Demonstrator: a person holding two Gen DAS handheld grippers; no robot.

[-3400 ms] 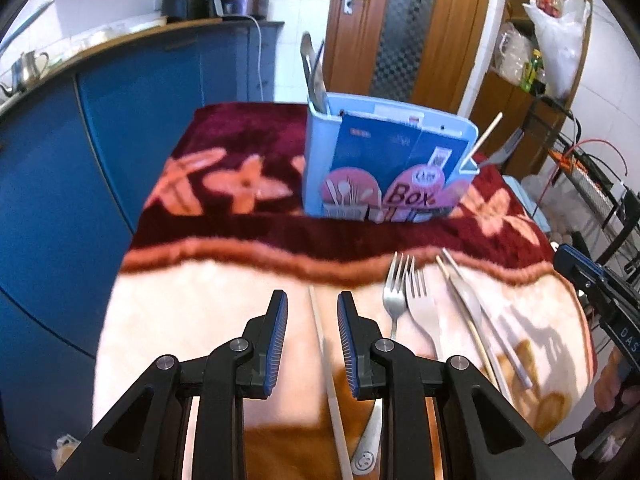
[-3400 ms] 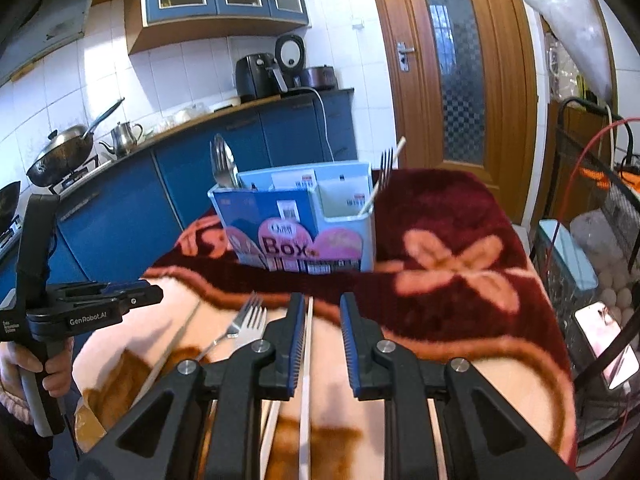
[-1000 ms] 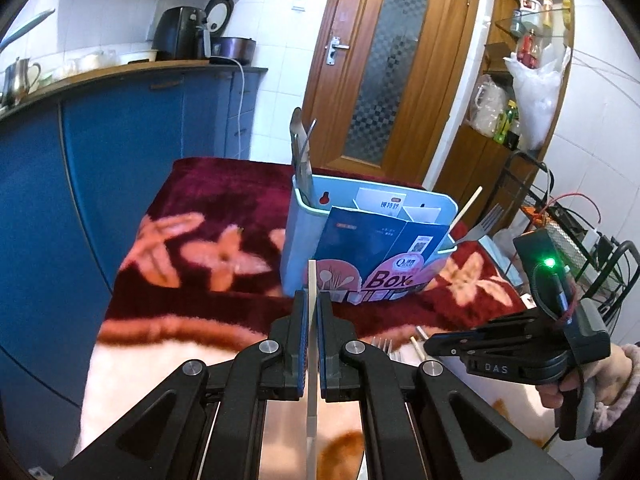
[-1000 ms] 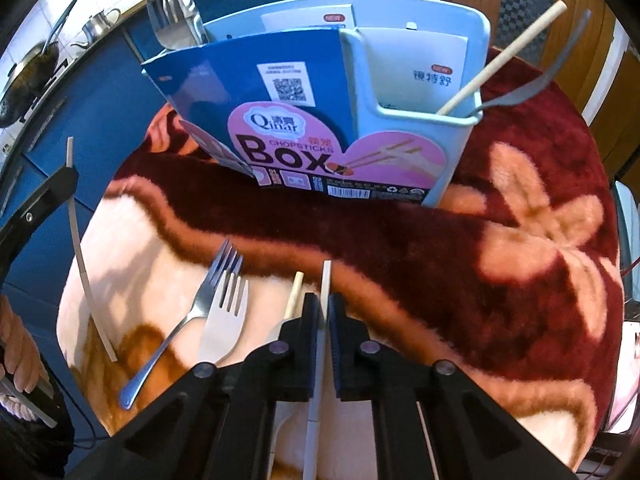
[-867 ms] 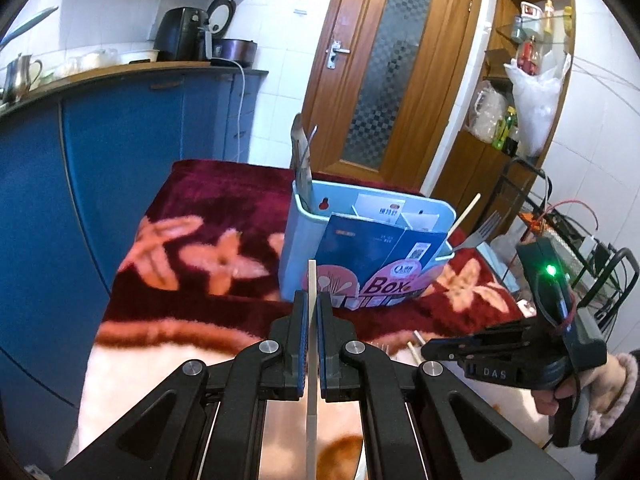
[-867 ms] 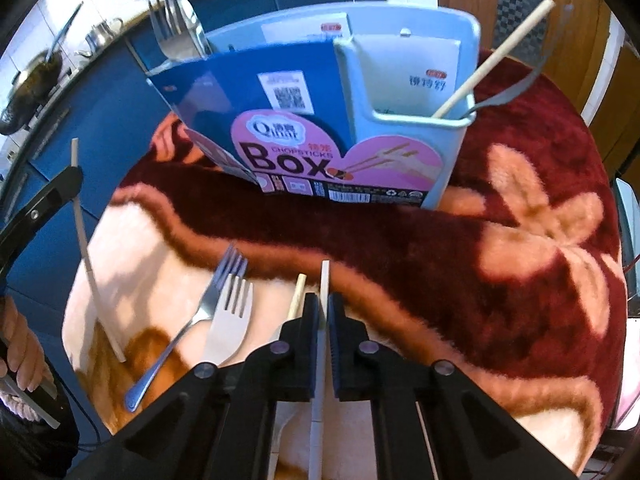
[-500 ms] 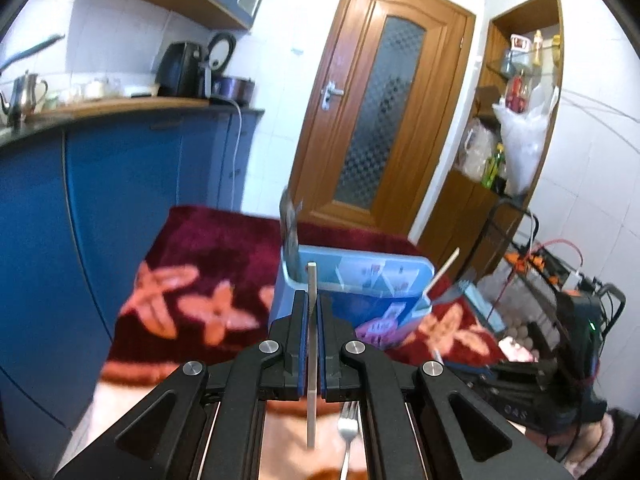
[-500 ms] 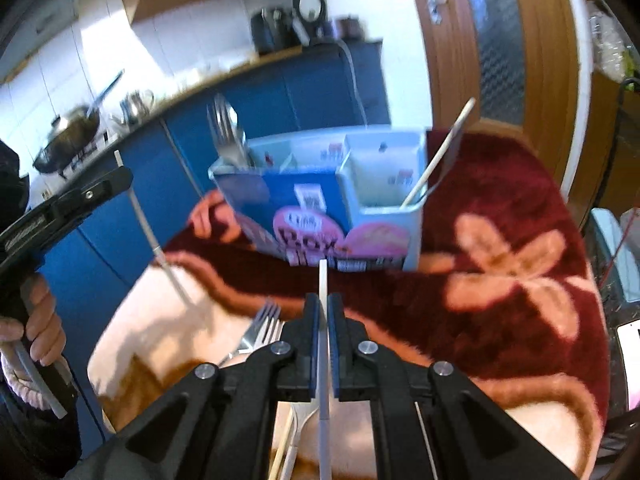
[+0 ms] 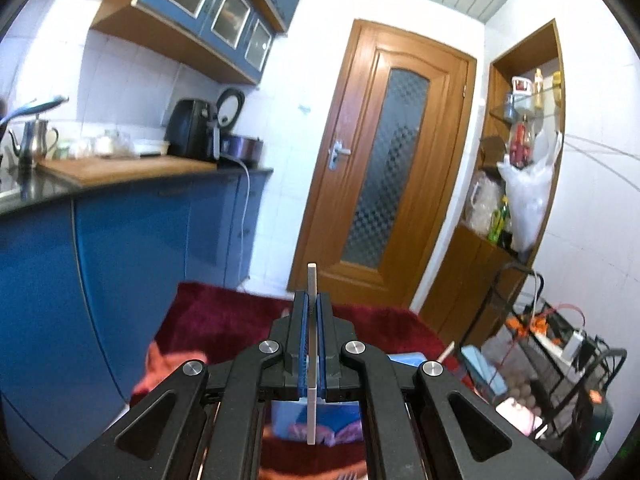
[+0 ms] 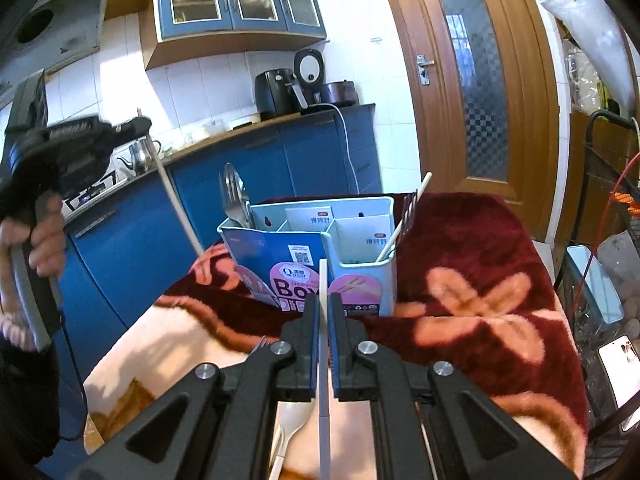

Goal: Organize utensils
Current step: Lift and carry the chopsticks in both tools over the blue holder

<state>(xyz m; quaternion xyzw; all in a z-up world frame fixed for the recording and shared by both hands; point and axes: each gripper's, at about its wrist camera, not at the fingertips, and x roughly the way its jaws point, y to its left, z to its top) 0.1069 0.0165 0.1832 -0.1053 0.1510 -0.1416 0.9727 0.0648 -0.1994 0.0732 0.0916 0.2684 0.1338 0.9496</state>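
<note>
My left gripper is shut on a pale chopstick, held high above the table and tilted up. It also shows in the right wrist view, its chopstick hanging down to the left of the box. My right gripper is shut on a second chopstick, just in front of the light blue utensil box. The box holds a fork and spoon in its left compartment and a chopstick and fork in its right one.
The table wears a maroon and cream flowered blanket. Forks lie on it below my right gripper. Blue kitchen cabinets stand left, a wooden door behind, a wire rack right.
Both grippers closed on chopsticks and lifted them off the blanket. The left gripper has risen and tilted up, so the box sank in its view. The right gripper pulled back from the box.
</note>
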